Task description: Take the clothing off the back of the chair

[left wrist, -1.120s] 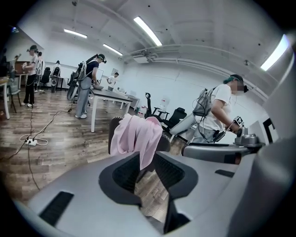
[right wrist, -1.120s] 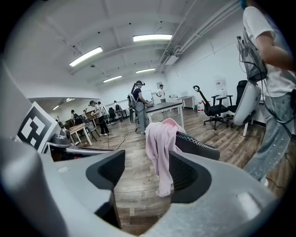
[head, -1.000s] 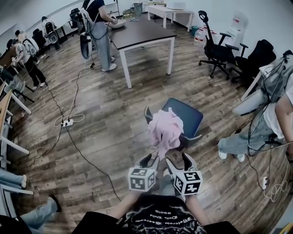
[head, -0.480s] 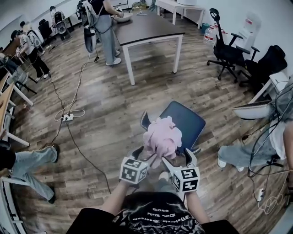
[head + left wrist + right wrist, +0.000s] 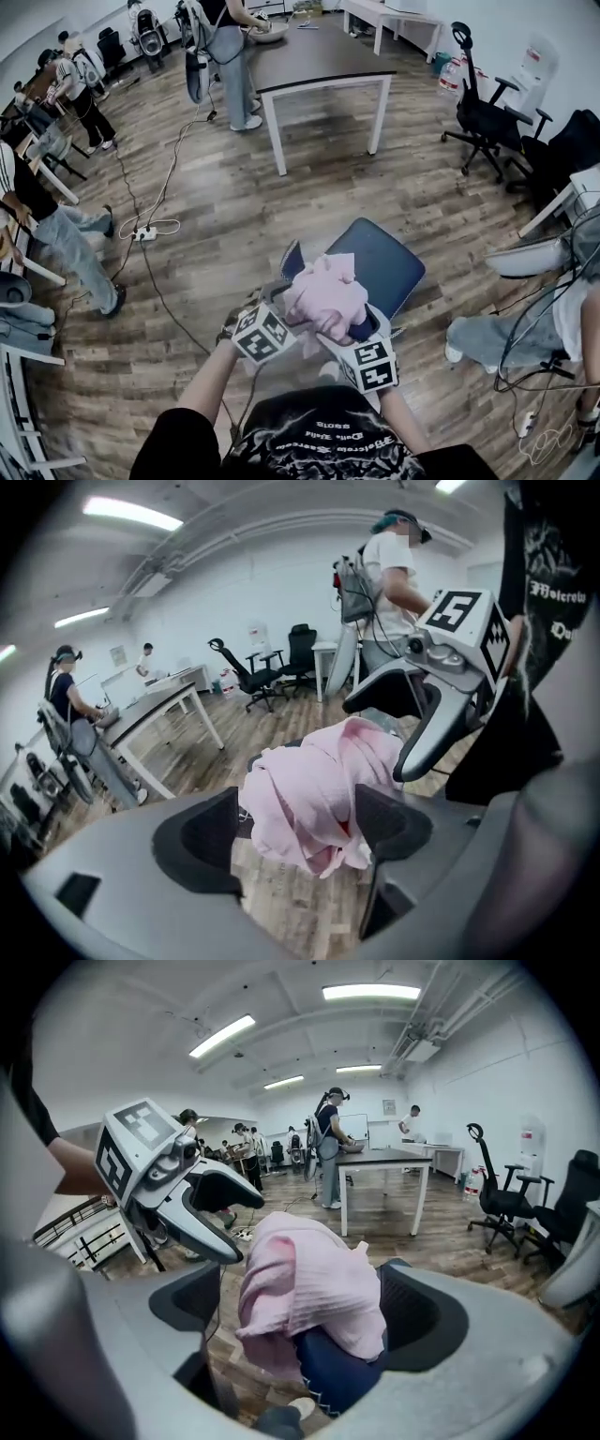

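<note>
A pink piece of clothing (image 5: 323, 292) lies bunched over the back of a blue chair (image 5: 382, 264) right in front of me. My left gripper (image 5: 286, 317) is at its left side and my right gripper (image 5: 345, 330) at its right. In the left gripper view the pink clothing (image 5: 314, 794) hangs between the spread jaws of the left gripper (image 5: 295, 829), which are opening; a gap shows at the left pad. In the right gripper view the clothing (image 5: 309, 1288) and the blue chair back (image 5: 342, 1368) sit between the opening jaws of the right gripper (image 5: 305, 1314).
A dark table (image 5: 319, 58) stands farther off with a person (image 5: 230, 56) at its end. Black office chairs (image 5: 487, 122) are at the right. A cable and power strip (image 5: 141, 232) lie on the wooden floor. People sit at the left (image 5: 56, 234) and right (image 5: 525, 319).
Both grippers have moved in from below the chair to either side of the clothing. Their jaws have spread wider and the left one has rolled. The clothing looks more bunched.
</note>
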Action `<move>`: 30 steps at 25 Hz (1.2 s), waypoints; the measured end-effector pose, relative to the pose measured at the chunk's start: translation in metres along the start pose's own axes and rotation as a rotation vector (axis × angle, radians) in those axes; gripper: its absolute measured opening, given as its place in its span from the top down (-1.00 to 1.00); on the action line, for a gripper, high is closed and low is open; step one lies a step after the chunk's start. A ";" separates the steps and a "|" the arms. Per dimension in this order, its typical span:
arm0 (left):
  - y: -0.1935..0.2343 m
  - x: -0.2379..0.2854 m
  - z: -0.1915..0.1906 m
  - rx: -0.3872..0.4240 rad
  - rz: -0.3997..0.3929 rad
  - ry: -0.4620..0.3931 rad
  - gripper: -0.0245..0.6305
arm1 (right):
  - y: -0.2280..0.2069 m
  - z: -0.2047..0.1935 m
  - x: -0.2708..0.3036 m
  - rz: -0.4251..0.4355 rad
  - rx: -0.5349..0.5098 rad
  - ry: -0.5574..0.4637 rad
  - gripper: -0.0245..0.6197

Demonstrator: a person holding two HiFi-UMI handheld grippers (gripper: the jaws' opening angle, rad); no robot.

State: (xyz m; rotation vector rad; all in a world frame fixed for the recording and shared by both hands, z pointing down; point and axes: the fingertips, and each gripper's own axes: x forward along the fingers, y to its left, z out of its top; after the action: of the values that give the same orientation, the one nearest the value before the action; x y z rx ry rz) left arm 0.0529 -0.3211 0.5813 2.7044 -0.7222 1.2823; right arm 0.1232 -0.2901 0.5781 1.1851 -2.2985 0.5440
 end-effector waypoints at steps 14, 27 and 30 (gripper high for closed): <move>0.001 0.031 0.007 0.462 -0.187 0.119 -0.24 | 0.003 -0.008 0.031 0.041 -0.010 0.108 -0.75; -0.028 0.066 -0.017 0.871 -0.516 0.300 -0.24 | 0.005 -0.035 0.063 0.025 -0.074 0.340 -0.75; -0.029 0.068 -0.015 0.822 -0.545 0.272 -0.24 | 0.006 -0.035 0.072 0.047 -0.066 0.359 -0.75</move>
State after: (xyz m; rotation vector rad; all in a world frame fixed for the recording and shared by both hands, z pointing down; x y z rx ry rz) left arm 0.0921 -0.3179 0.6462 2.7935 0.6838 1.9970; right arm 0.0907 -0.3125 0.6479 0.9195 -2.0239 0.6362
